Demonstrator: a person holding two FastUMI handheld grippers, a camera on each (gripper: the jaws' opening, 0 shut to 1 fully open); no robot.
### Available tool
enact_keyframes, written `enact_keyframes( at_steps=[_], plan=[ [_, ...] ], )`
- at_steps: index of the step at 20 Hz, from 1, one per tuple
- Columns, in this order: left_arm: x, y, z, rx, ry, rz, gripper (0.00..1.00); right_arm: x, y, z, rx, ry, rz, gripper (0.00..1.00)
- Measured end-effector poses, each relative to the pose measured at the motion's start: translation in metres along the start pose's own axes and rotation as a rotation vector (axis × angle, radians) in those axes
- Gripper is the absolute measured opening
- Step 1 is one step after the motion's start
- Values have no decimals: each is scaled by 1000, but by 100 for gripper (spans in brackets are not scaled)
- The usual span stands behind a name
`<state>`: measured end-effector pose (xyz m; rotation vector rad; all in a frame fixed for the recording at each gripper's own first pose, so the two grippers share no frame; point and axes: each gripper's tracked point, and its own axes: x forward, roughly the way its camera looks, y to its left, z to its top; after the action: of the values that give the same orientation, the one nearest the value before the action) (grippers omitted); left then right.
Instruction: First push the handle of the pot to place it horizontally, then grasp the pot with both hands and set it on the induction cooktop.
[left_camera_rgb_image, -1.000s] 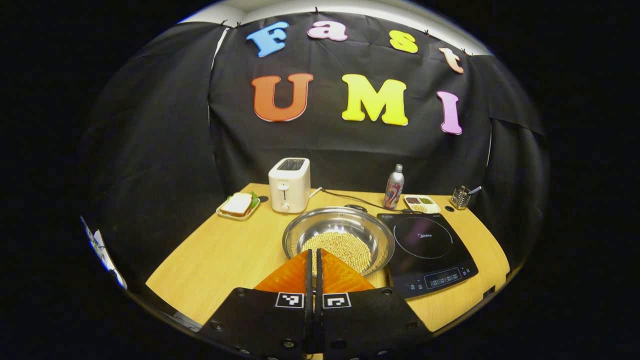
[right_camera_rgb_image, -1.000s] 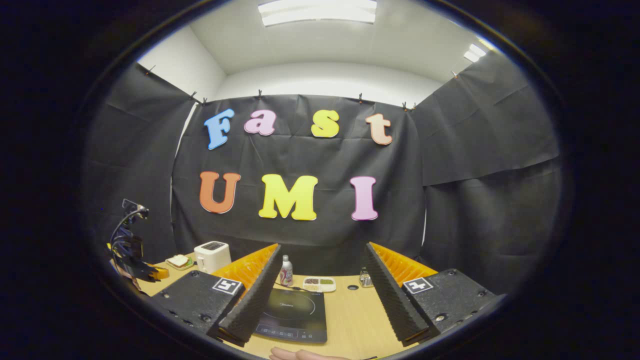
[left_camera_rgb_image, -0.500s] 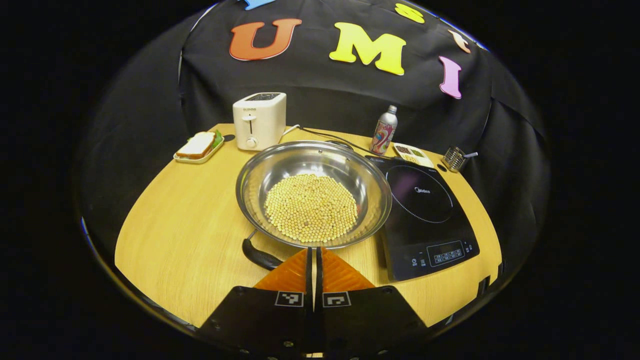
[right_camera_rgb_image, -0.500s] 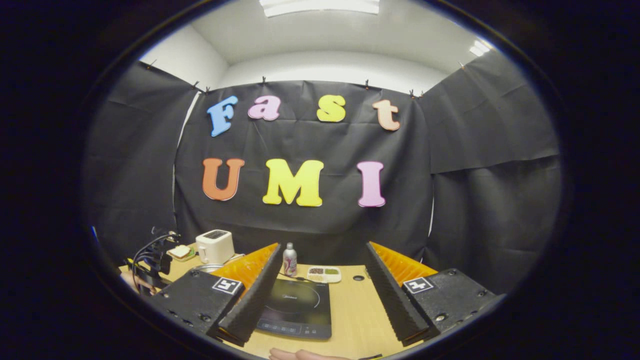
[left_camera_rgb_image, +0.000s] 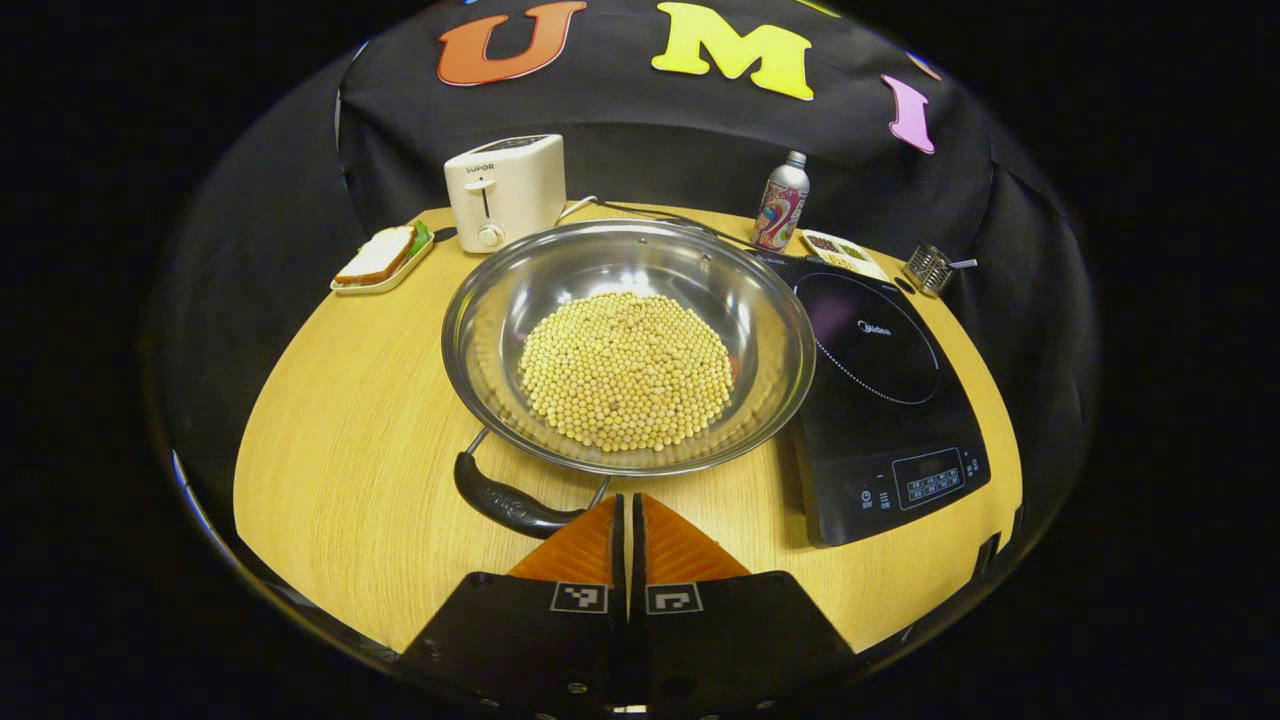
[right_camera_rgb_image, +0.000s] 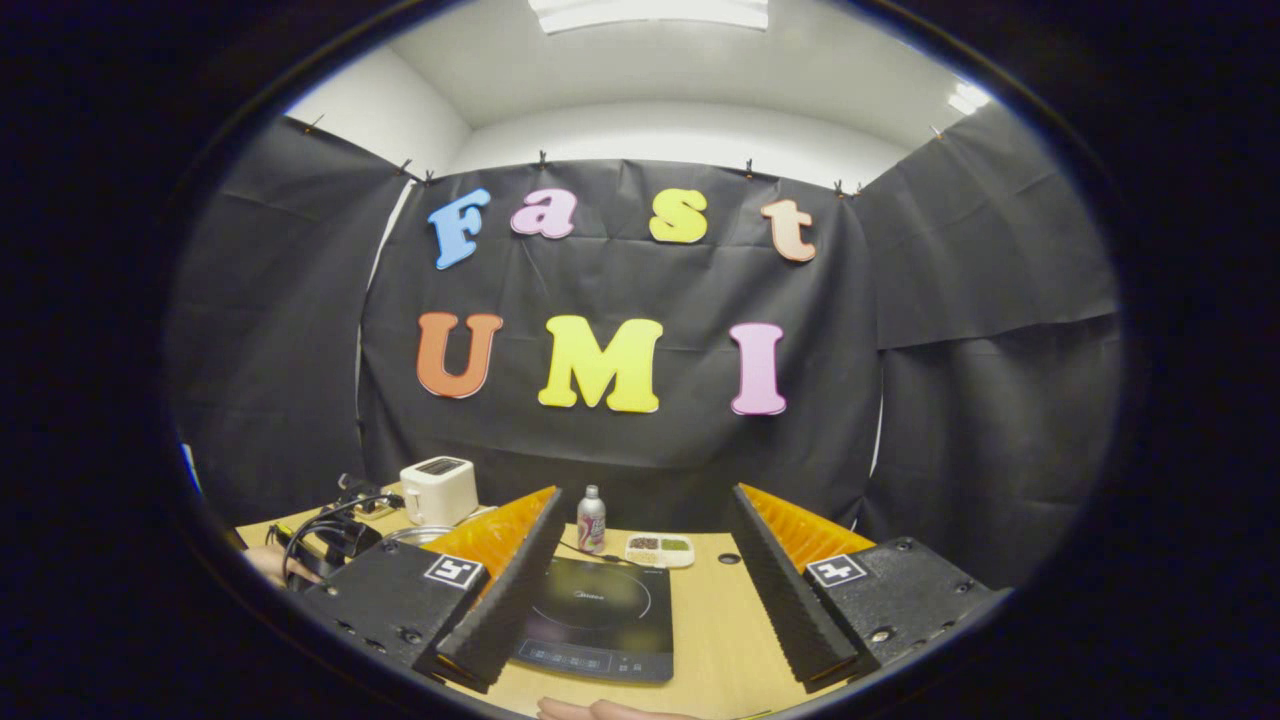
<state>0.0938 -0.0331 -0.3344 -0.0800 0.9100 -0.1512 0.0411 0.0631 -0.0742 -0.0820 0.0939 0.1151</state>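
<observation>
A wide steel pot (left_camera_rgb_image: 770, 340) holding yellow beans (left_camera_rgb_image: 626, 368) sits on the wooden table, touching the left side of the black induction cooktop (left_camera_rgb_image: 880, 390). Its black handle (left_camera_rgb_image: 505, 500) points toward me and slightly left. My left gripper (left_camera_rgb_image: 628, 505) is shut and empty, its tips just right of the handle's near end. In the right gripper view, my right gripper (right_camera_rgb_image: 645, 565) stands open above the cooktop (right_camera_rgb_image: 600, 615), nothing between its fingers. The left gripper (right_camera_rgb_image: 335, 535) with its cables shows there at far left, a hand beside it.
At the back of the table stand a white toaster (left_camera_rgb_image: 505, 190), a sandwich on a small tray (left_camera_rgb_image: 380, 262), a printed bottle (left_camera_rgb_image: 780, 212), a small dish of spices (left_camera_rgb_image: 838, 250) and a metal utensil holder (left_camera_rgb_image: 930, 268). A cable (left_camera_rgb_image: 660, 215) runs behind the pot.
My left gripper has tilted down and drawn close over the pot, bringing the handle into sight. The right gripper has shifted slightly, staying open.
</observation>
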Motion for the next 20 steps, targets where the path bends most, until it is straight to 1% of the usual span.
enact_keyframes(
  at_steps=[1,2,3,5,8,9,10,11,14,15,16,17,20],
  plan=[
    [1,0,3,-5,-5,-12,10,1,2,-1,-2,3,2,99],
    [1,0,3,-18,0,-19,0,0,2,-3,-1,7,4,99],
    [1,3,2,-23,1,-13,0,-2,4,-3,5,8,7,99],
    [1,15,1,-6,-3,27,0,-6,9,-1,9,1,17,100],
    [5,35,-1,-13,8,70,0,-11,9,3,-12,-30,7,99],
    [4,40,1,-25,3,67,10,-13,9,6,-20,-43,1,99],
    [4,43,2,-40,0,55,10,-13,9,8,-25,-55,-6,100],
    [4,48,2,-59,0,44,0,-14,9,11,-27,-67,-12,99],
    [5,64,7,-90,-7,48,0,-18,14,11,-19,-77,-9,100],
    [6,69,8,-91,-10,55,10,-18,16,11,-15,-76,-4,100],
    [6,72,10,-86,-11,59,10,-17,16,10,-16,-75,-4,100],
    [6,75,10,-81,-14,58,0,-16,16,10,-19,-75,-6,99],
    [10,85,15,-85,-21,68,0,-10,18,5,-15,-67,-10,99]
  ],
)
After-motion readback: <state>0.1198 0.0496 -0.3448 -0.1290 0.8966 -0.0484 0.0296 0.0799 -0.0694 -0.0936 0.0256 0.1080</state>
